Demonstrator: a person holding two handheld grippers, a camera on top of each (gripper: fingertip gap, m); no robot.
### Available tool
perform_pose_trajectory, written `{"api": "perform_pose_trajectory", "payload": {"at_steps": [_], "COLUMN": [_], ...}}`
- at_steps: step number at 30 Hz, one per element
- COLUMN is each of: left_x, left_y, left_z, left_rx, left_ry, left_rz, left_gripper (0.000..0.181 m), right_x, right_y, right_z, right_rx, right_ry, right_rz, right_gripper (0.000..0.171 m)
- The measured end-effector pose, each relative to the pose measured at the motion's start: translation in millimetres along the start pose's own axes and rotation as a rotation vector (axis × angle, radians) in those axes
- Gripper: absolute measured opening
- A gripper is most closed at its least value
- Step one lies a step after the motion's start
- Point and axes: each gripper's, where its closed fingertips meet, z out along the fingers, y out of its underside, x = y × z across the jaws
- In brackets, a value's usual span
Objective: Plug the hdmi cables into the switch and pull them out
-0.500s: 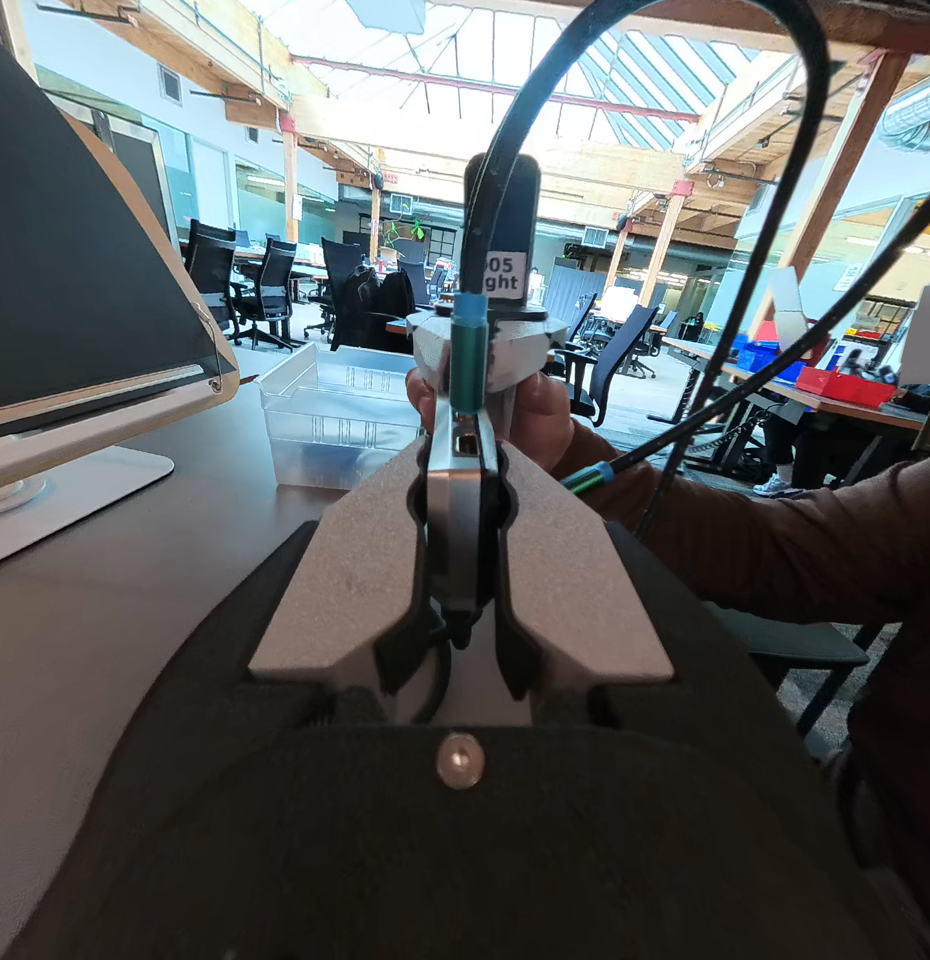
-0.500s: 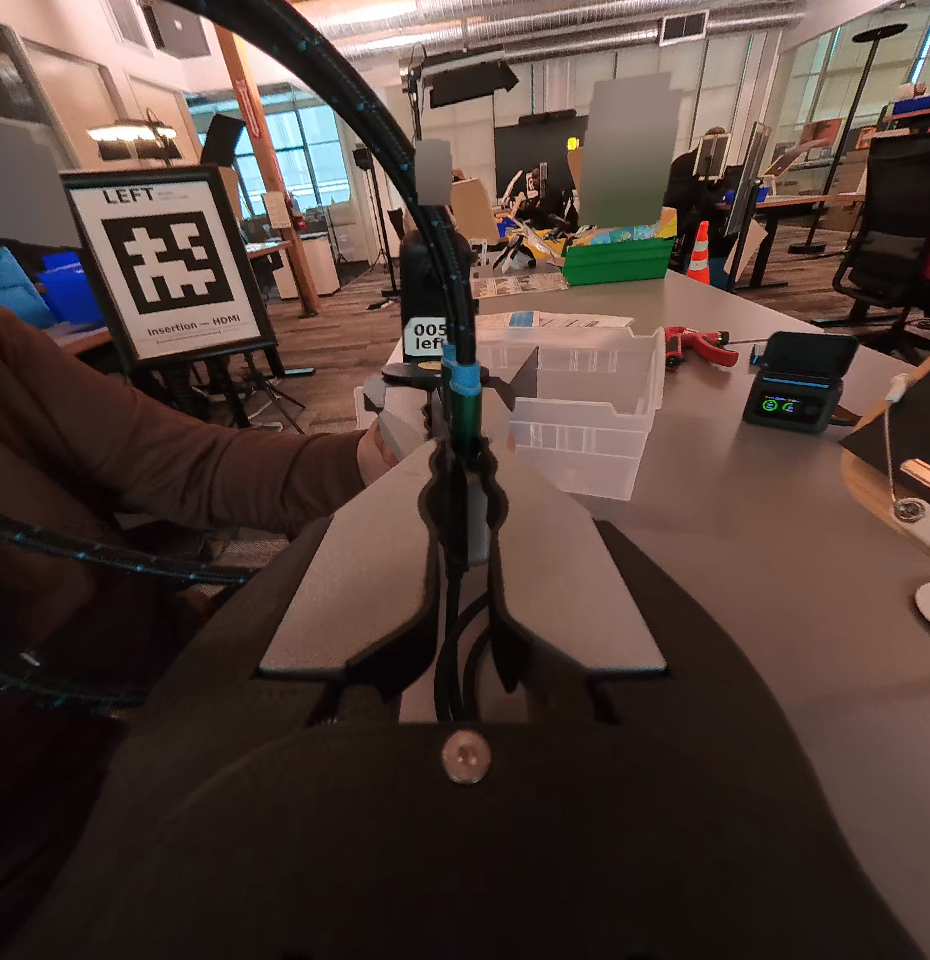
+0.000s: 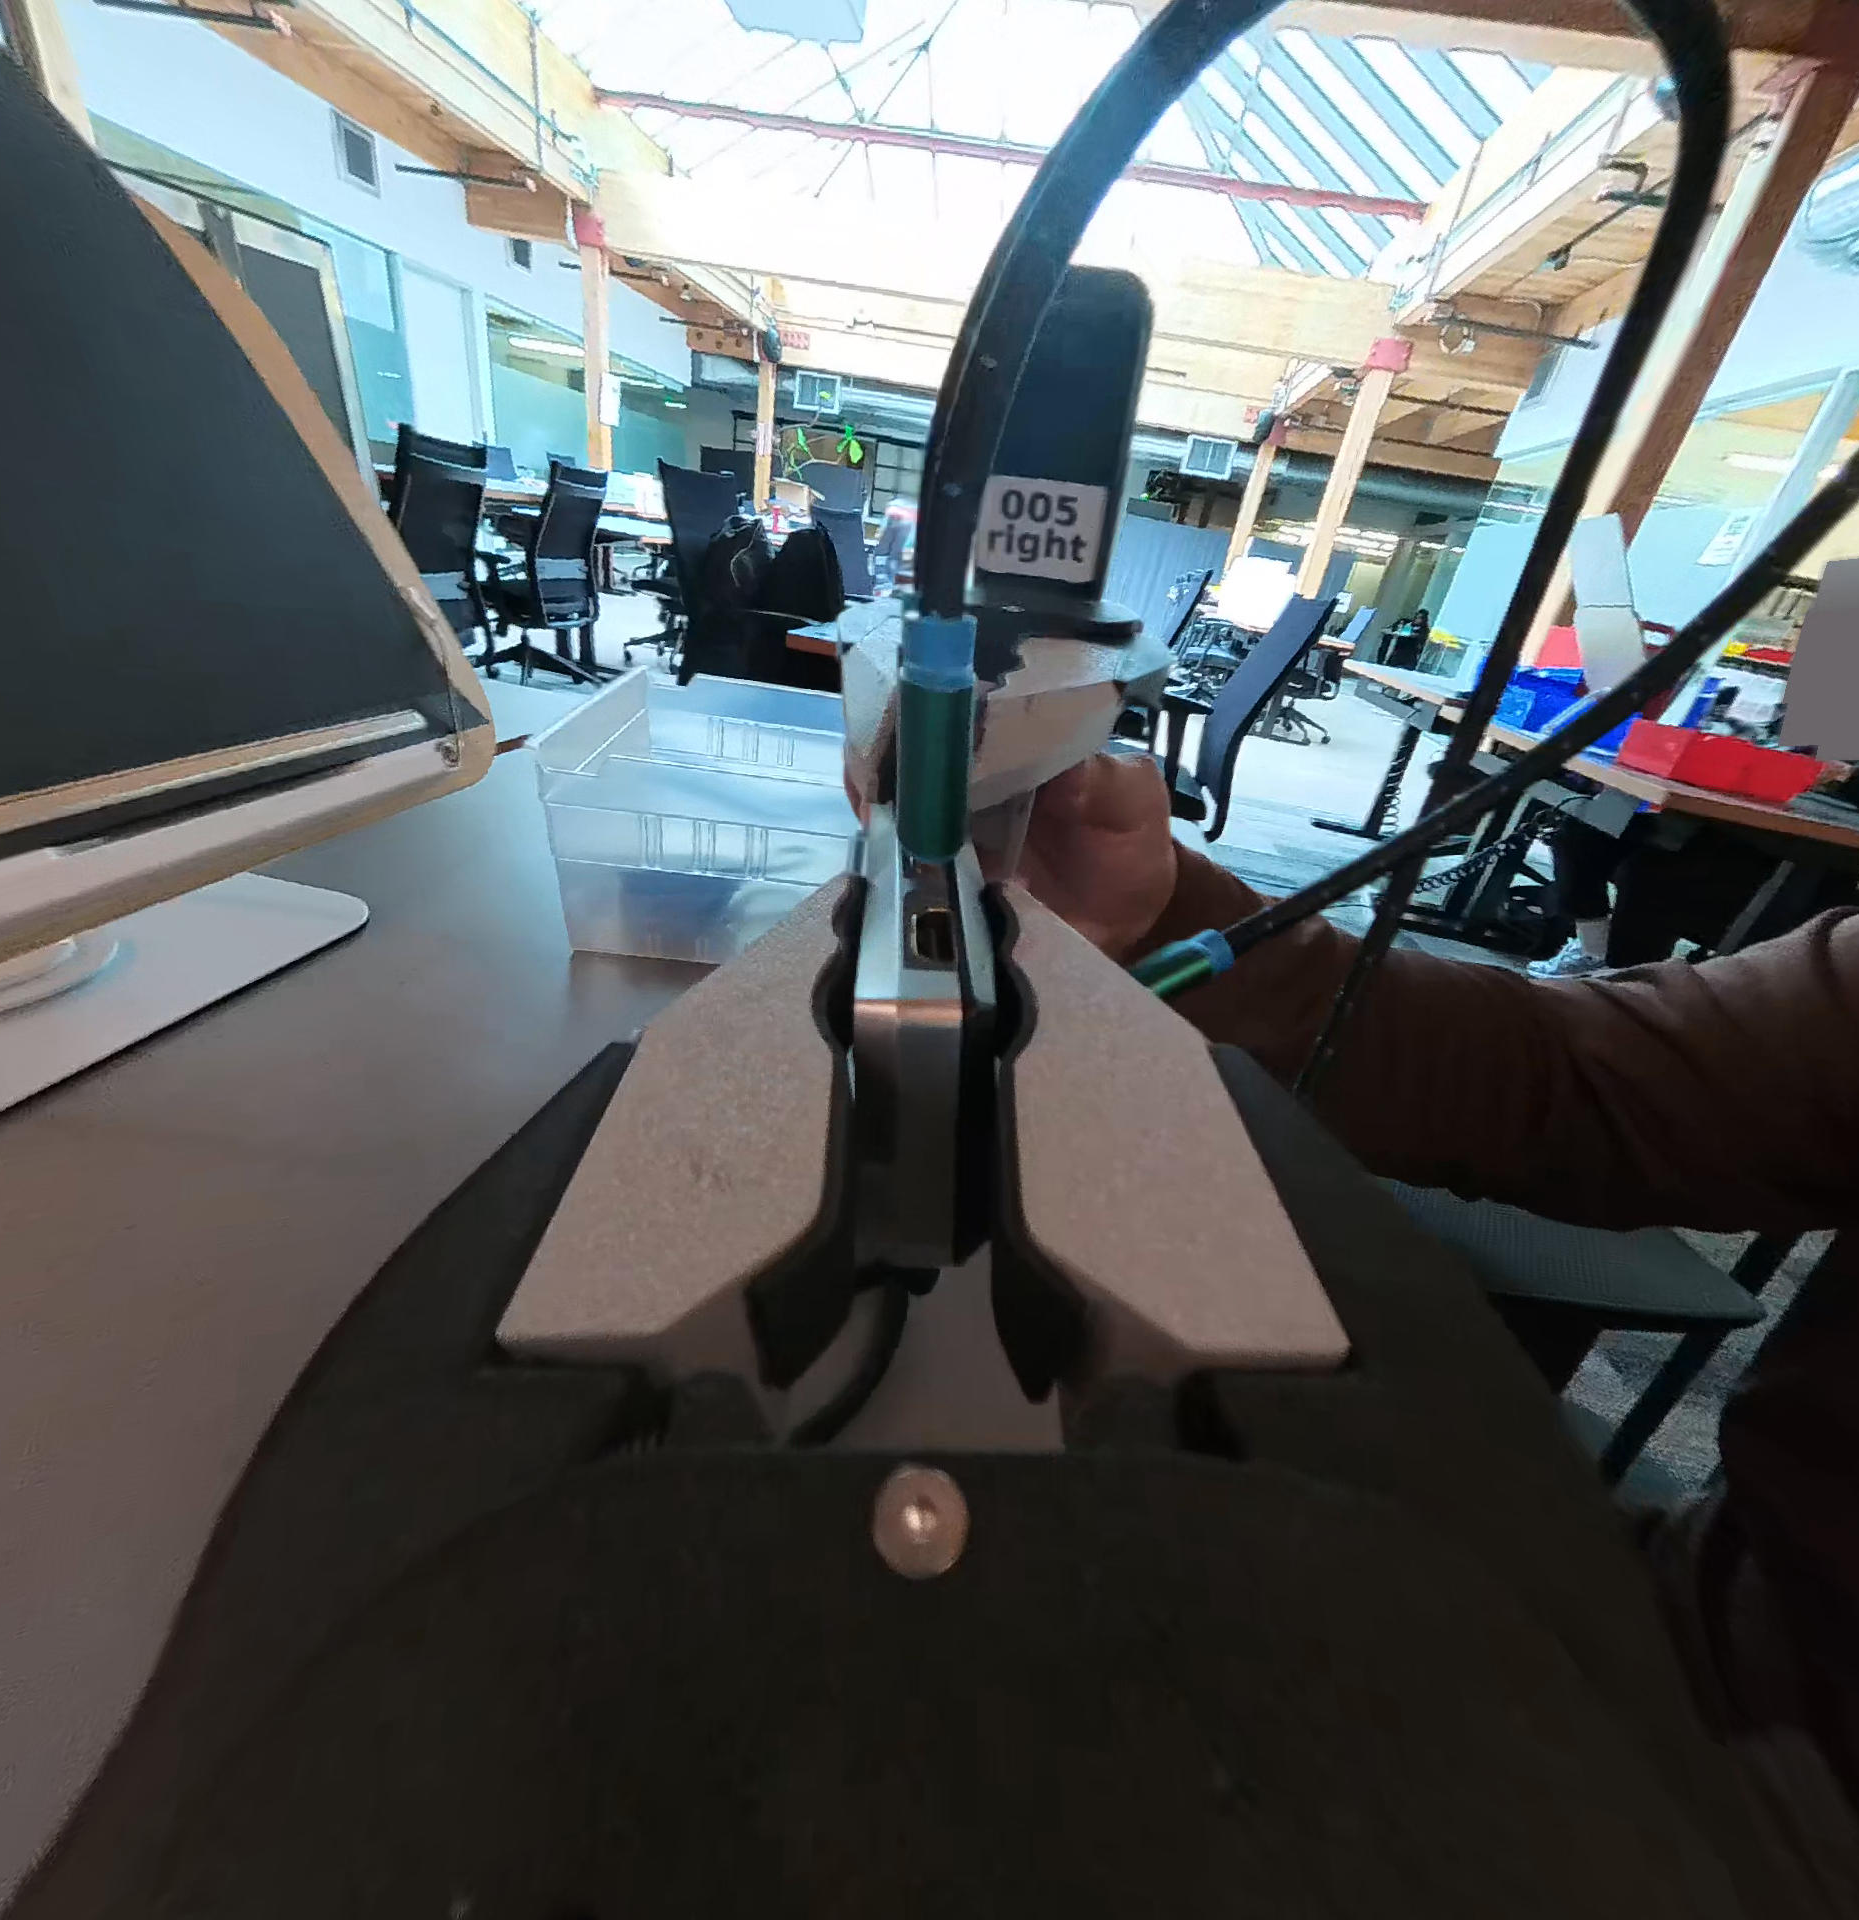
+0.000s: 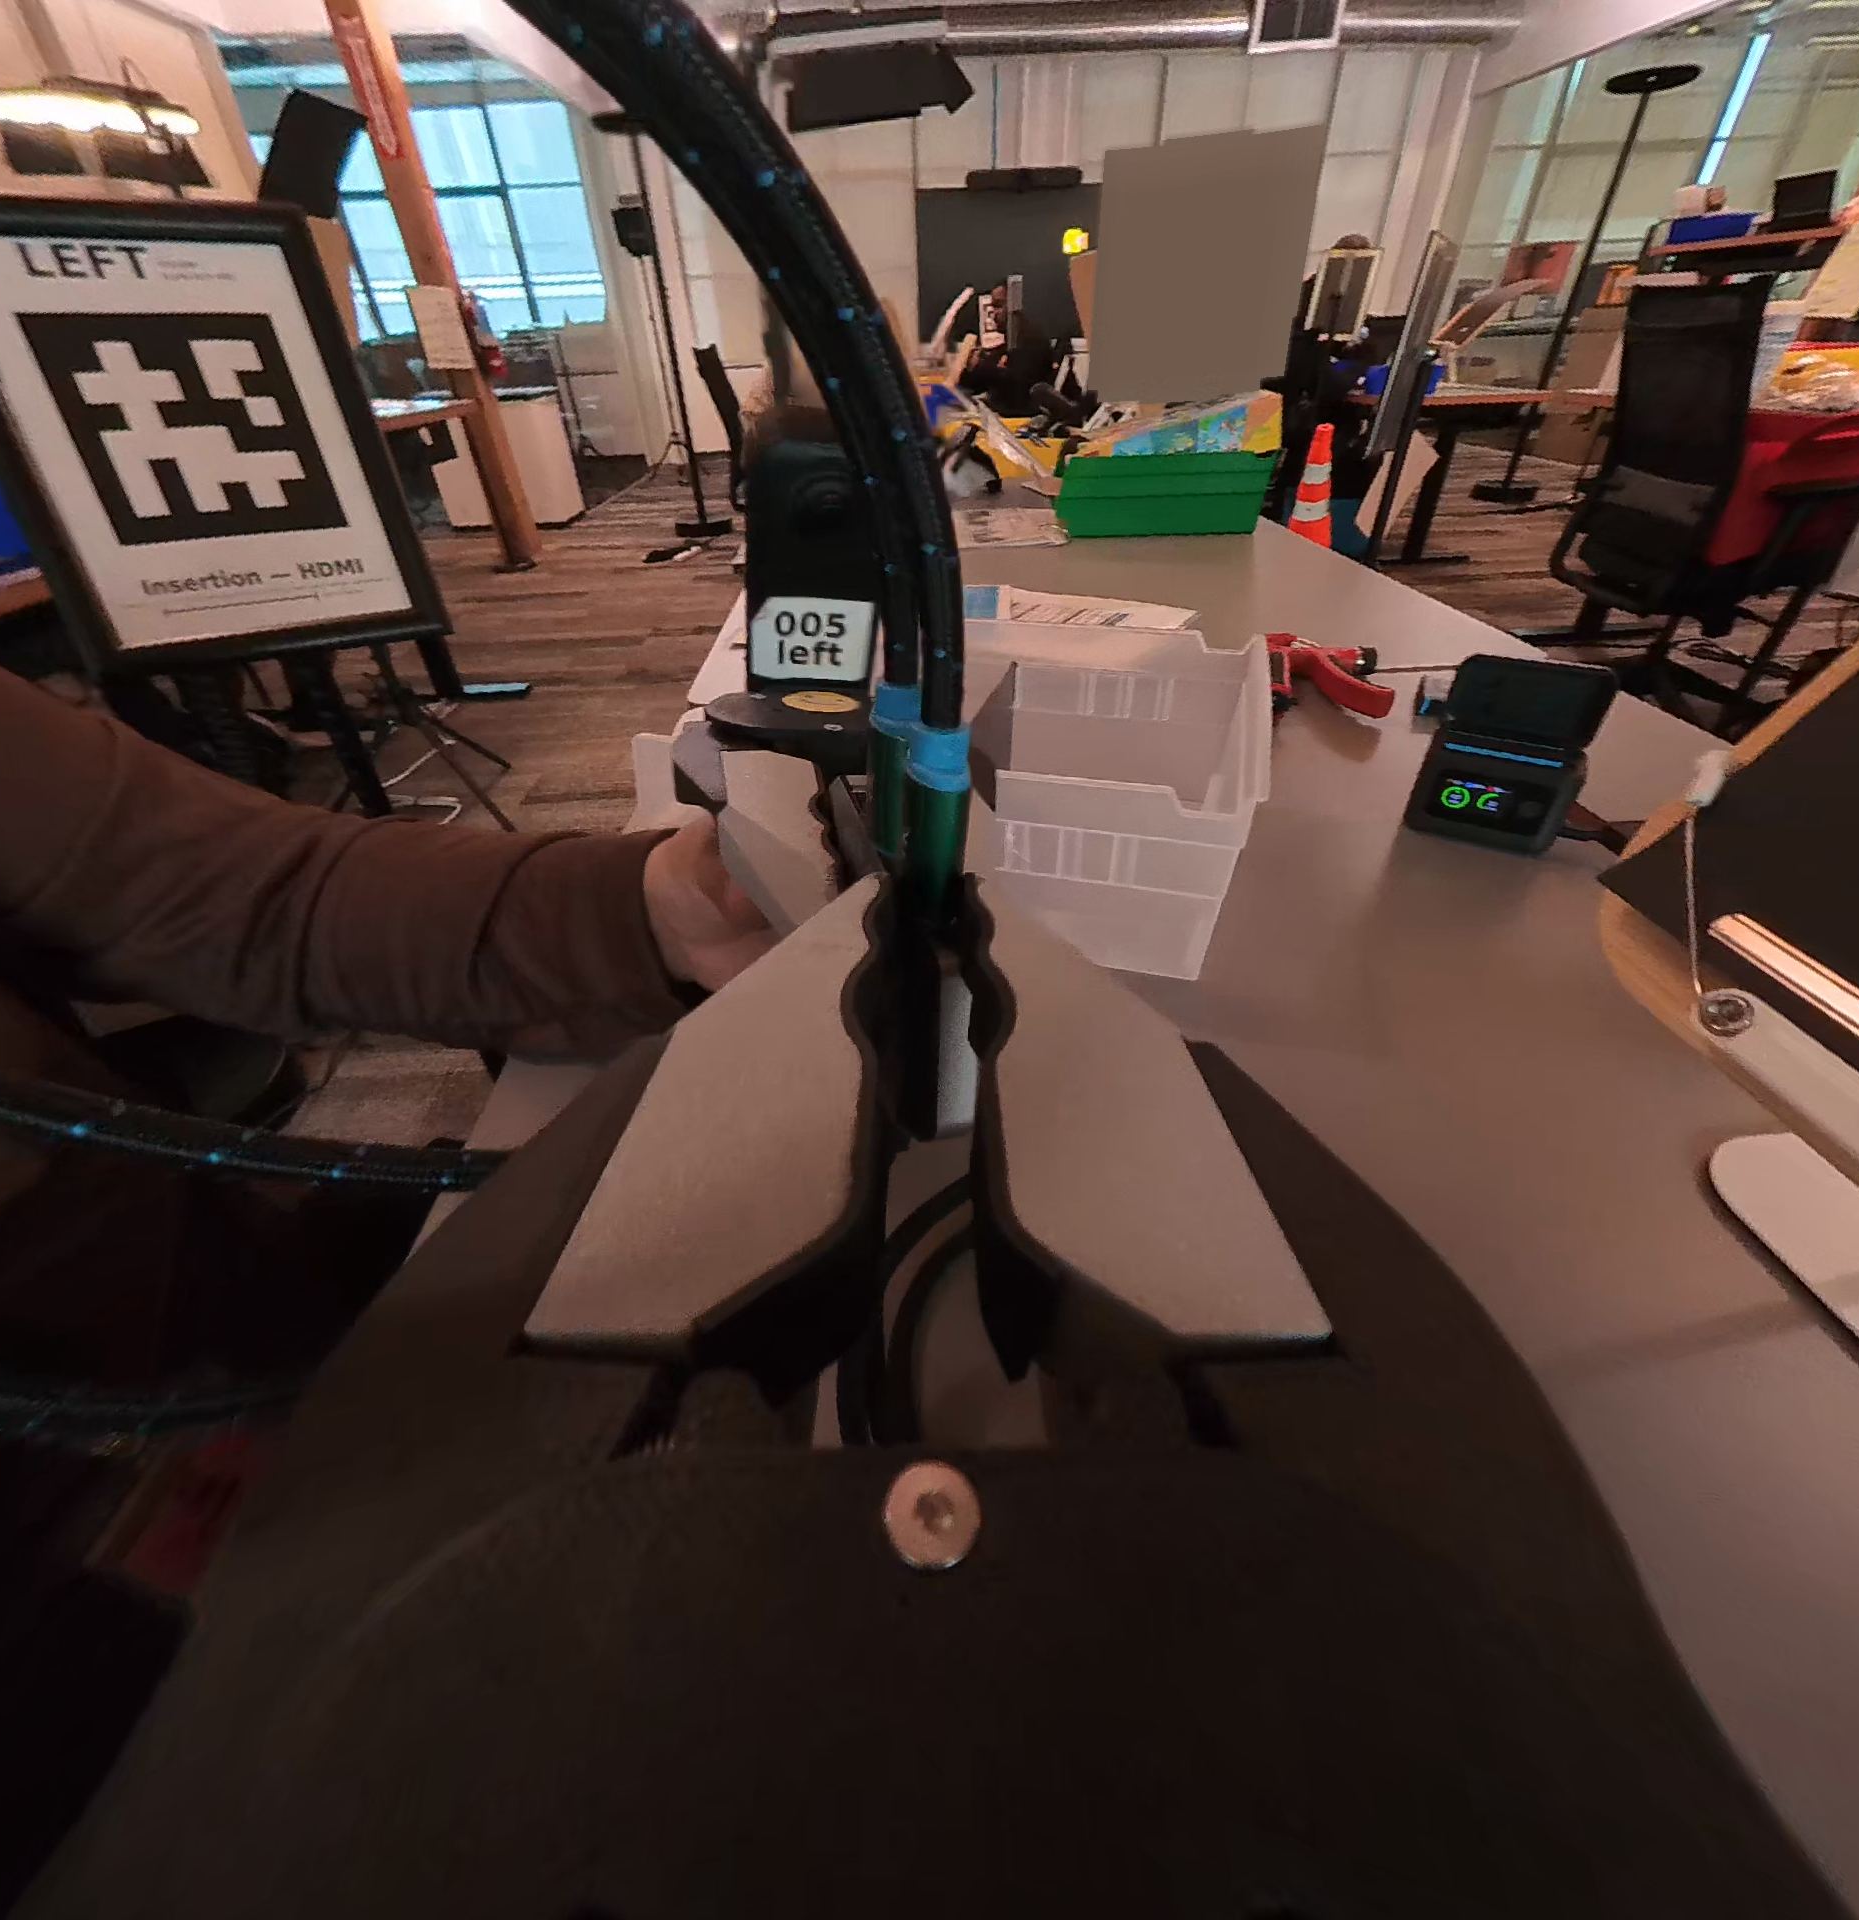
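Note:
My left gripper (image 3: 920,904) is shut on the HDMI switch (image 3: 904,1122), a thin silver and black slab held edge-on. An open port (image 3: 930,932) faces up near my fingertips. A green plug with blue tape (image 3: 935,769) stands in the switch just beyond it. My right gripper (image 4: 925,899) faces the left one and is shut around the switch's other end (image 4: 956,1049). Two green plugs (image 4: 937,831) (image 4: 887,800) rise there side by side. Their black braided cables (image 4: 800,260) arch overhead. Another green plug (image 3: 1179,961) hangs free by the sleeve.
A clear plastic bin (image 3: 696,821) stands on the grey table (image 3: 281,1195) just behind the grippers. A monitor (image 3: 125,571) on a white stand is at the table's side. A small device with a lit screen (image 4: 1496,769) and a red tool (image 4: 1330,675) lie farther off. My two grippers' fingertips are within a few centimetres of each other.
Both grippers stay shut on the switch. The right wrist view has swung slightly, so a second green plug shows beside the first. The open port now shows in the left wrist view.

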Motion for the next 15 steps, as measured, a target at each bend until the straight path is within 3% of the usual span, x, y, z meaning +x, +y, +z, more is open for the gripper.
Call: {"api": "perform_pose_trajectory", "payload": {"at_steps": [4,13,15], "left_x": [-8.0,-8.3,-7.1], "left_y": [-3.9,-15.0,-5.4], "left_z": [-2.7,-5.1,-0.9], "left_rx": [0.012,0.101,0.045], "left_ry": [-0.054,-0.011,-0.009], "left_rz": [-0.021,-0.122,-0.117], "left_gripper": [0.02,0.021,0.02], "right_x": [7.4,12.3,16.0], "right_y": [-6.1,-23.2,-41.2], "right_z": [5.1,9.7,-4.0], "right_rx": [0.076,0.27,0.424], "right_ry": [0.041,0.064,0.063], "right_rz": [0.058,0.195,0.227], "right_gripper": [0.008,0.007,0.007]}}
